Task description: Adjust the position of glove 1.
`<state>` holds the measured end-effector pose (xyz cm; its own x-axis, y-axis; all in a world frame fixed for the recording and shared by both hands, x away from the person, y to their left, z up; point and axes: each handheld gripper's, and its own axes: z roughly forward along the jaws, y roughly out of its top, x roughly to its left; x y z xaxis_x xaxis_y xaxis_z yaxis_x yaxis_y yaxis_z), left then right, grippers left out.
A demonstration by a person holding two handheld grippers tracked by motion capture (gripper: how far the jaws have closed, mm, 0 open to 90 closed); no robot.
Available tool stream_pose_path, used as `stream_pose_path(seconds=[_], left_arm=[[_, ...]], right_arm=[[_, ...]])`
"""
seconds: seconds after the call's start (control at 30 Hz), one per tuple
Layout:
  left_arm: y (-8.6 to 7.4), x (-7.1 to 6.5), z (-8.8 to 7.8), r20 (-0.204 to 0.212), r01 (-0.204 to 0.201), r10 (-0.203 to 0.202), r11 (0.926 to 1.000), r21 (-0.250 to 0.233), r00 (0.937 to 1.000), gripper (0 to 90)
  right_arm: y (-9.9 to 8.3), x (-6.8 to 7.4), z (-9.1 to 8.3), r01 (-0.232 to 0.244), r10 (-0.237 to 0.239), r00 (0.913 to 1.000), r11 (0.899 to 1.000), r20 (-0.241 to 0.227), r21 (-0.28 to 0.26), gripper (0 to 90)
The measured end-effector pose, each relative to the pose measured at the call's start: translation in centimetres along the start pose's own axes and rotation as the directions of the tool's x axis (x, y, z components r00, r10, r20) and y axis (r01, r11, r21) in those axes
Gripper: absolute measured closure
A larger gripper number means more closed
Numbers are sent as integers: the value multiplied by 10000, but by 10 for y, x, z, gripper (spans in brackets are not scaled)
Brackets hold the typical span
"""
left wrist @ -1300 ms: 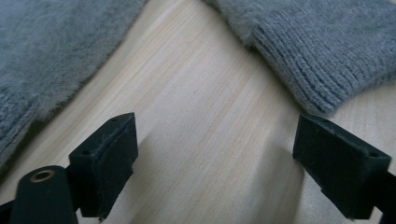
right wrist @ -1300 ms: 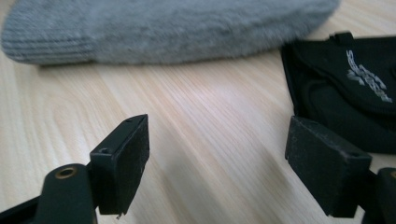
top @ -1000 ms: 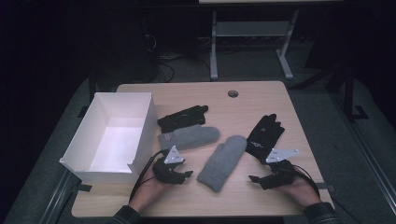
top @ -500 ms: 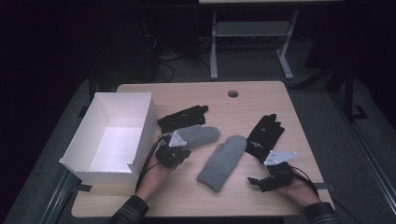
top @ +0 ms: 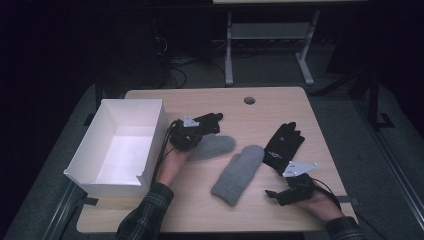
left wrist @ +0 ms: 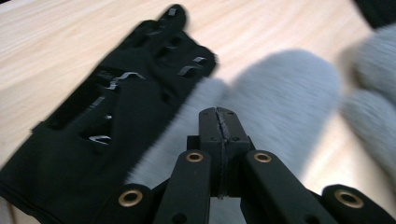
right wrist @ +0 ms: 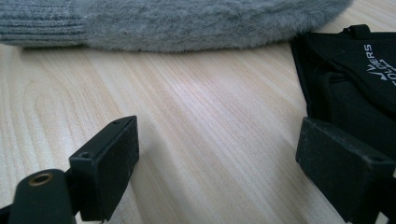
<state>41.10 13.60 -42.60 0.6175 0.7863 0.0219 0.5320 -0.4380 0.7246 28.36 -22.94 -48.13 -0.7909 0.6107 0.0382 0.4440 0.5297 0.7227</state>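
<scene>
Two grey fuzzy mittens and two black gloves lie on the wooden table (top: 260, 115). My left gripper (top: 194, 136) hovers over the cuff end of the left mitten (top: 215, 146), just beside a black glove (top: 209, 122). In the left gripper view its jaws (left wrist: 218, 112) are pressed together with nothing between them, the black glove (left wrist: 116, 107) at left and the mitten (left wrist: 280, 93) beyond. The second mitten (top: 239, 172) lies mid-table. My right gripper (top: 269, 193) rests open near the front edge, with bare wood between its jaws (right wrist: 219, 135), the mitten (right wrist: 187, 23) ahead and the other black glove (right wrist: 355, 70) to its right.
An open white box (top: 80, 167) stands on the table's left side, close to my left forearm. The second black glove (top: 285, 145) lies just beyond my right gripper. A round cable hole (top: 249, 100) is at the table's far edge.
My left hand has moved away from the front edge, forward over the left mitten toward the black glove, and its jaws have shut. The right hand and the gloves have stayed put.
</scene>
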Motion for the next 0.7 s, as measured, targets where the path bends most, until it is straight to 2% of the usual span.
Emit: stream_pose_path(seconds=[0.03, 0.13, 0.2, 0.33, 0.5, 0.7], left_arm=[[0, 0, 0, 0, 0, 0, 10000, 0, 10000, 896], [6, 8, 7, -495, 37, -23, 9996, 294, 9988, 896], [9, 11, 13, -878, 92, -43, 9984, 555, 9961, 897], [8, 19, 23, -1288, 250, -117, 9944, 1026, 9916, 896], [3, 21, 28, -1234, 526, -324, 9849, 1647, 9918, 896], [0, 12, 22, -869, 270, -97, 9793, 2007, 9962, 896]], right_arm=[[0, 0, 0, 0, 0, 10000, 10000, 0, 0, 131], [0, 0, 0, -8, 8, 10000, 10000, -2, -2, 131], [0, 0, 0, -4, 4, 10000, 10000, -2, -4, 131], [0, 0, 0, 3, -3, 10000, 10000, 5, -3, 131], [0, 0, 0, -3, 3, 10000, 10000, 4, -2, 131], [0, 0, 0, 4, -4, 10000, 10000, 6, -1, 131]])
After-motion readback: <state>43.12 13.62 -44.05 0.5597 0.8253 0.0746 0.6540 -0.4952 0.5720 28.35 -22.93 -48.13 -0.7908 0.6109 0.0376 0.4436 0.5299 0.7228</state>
